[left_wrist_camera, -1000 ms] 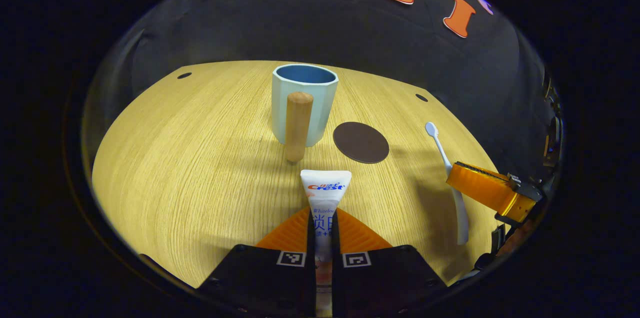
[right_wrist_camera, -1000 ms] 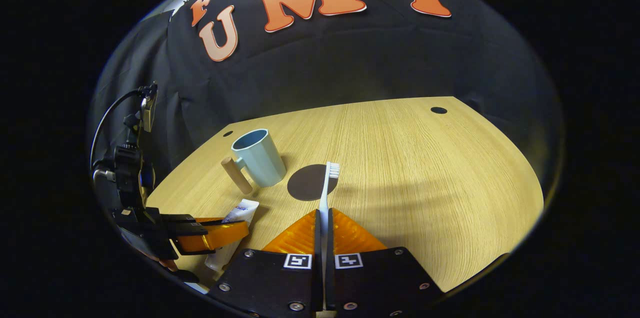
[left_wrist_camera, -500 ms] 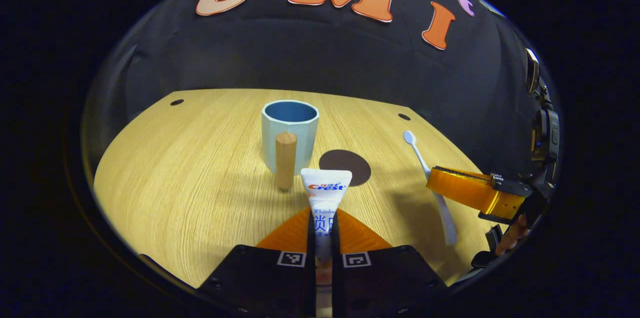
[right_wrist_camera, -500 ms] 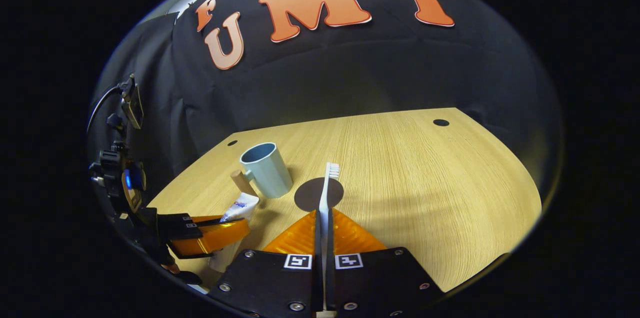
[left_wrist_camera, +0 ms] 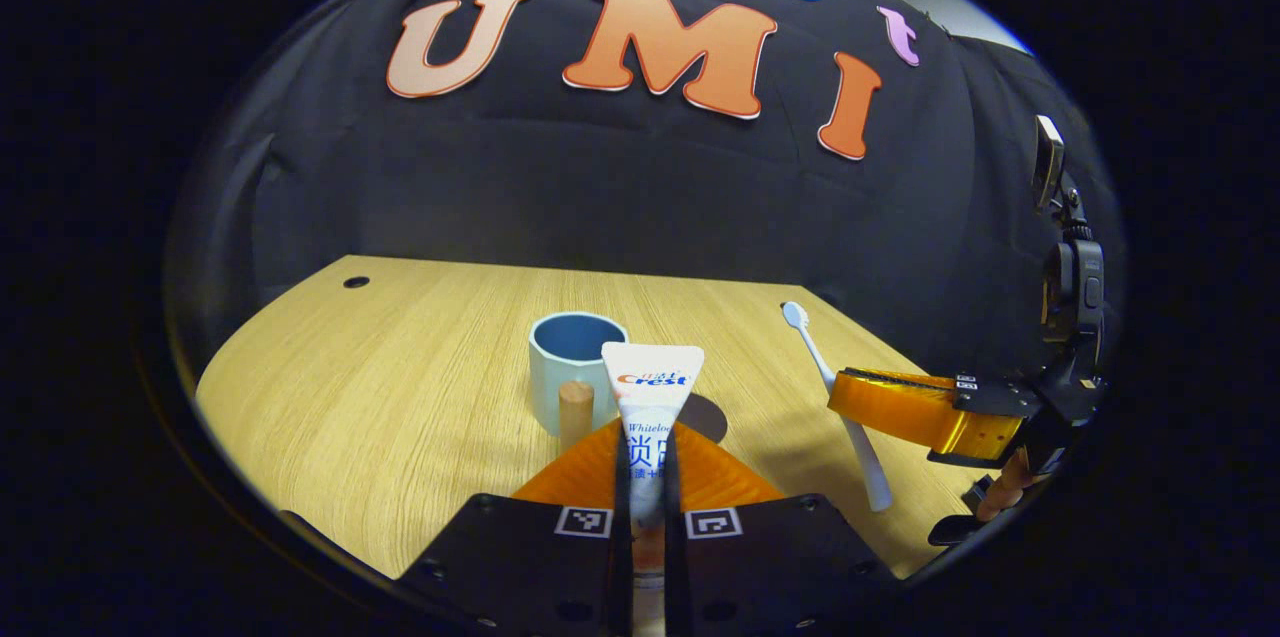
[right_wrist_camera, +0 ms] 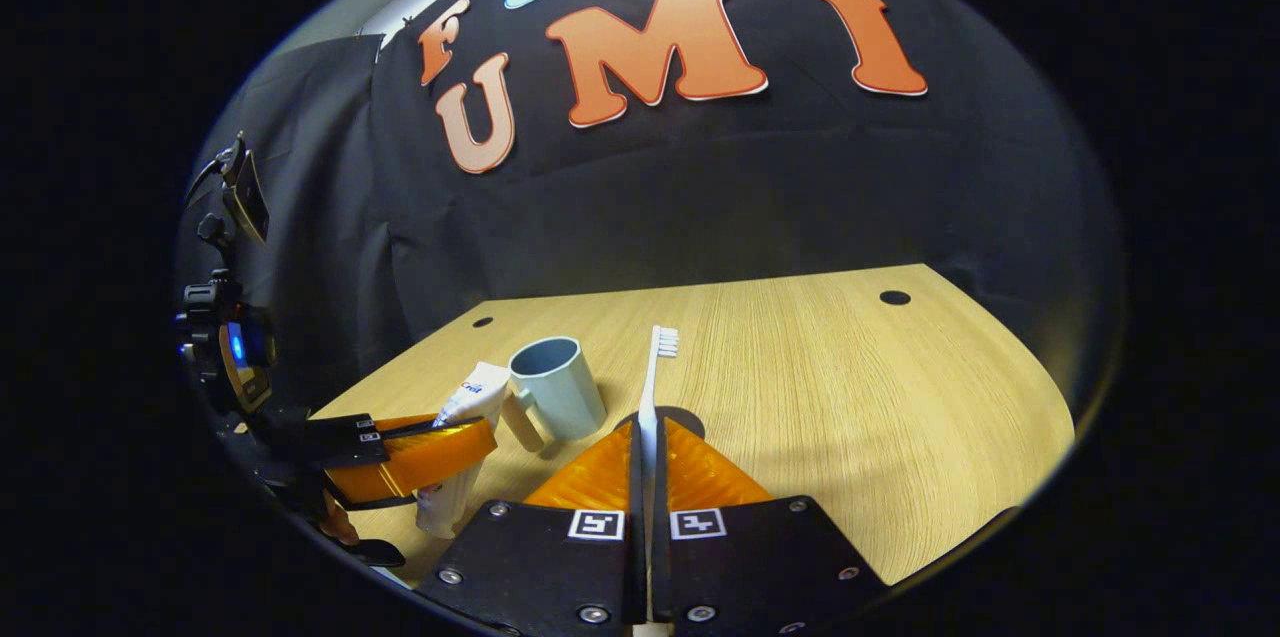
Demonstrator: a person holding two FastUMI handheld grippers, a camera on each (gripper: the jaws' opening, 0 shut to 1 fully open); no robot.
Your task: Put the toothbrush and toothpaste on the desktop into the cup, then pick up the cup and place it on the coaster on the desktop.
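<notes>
Left gripper view, left to right:
- desk (left_wrist_camera: pixel 380 387), pale wood grain, bare on this side.
- cup (left_wrist_camera: pixel 575 357), pale blue, upright, empty, wooden handle (left_wrist_camera: pixel 575 409) facing the camera.
- toothpaste (left_wrist_camera: pixel 652 387), white tube, clamped between both fingers of left gripper (left_wrist_camera: pixel 645 487), lifted off the desk, crimped end up, just short of the cup.
- coaster (left_wrist_camera: pixel 705 415), dark, flat, mostly hidden behind tube and fingers, beside the cup.
- toothbrush (left_wrist_camera: pixel 815 362), white, head up and tilted away, pinched at mid-handle by right gripper (left_wrist_camera: pixel 900 407), clear of the desk.

Right gripper view, left to right:
- left gripper (right_wrist_camera: pixel 425 452), closed on toothpaste (right_wrist_camera: pixel 460 437), near the cup's handle.
- cup (right_wrist_camera: pixel 557 387), nothing inside.
- toothbrush (right_wrist_camera: pixel 650 397), gripped at the handle by both fingers of right gripper (right_wrist_camera: pixel 645 507), bristles up.
- coaster (right_wrist_camera: pixel 690 417), edge showing just past the fingertips.

Progress, judged: both items picked up, neither yet in the cup. Remaining: drop toothpaste and toothbrush in, lift cup, set on coaster.
</notes>
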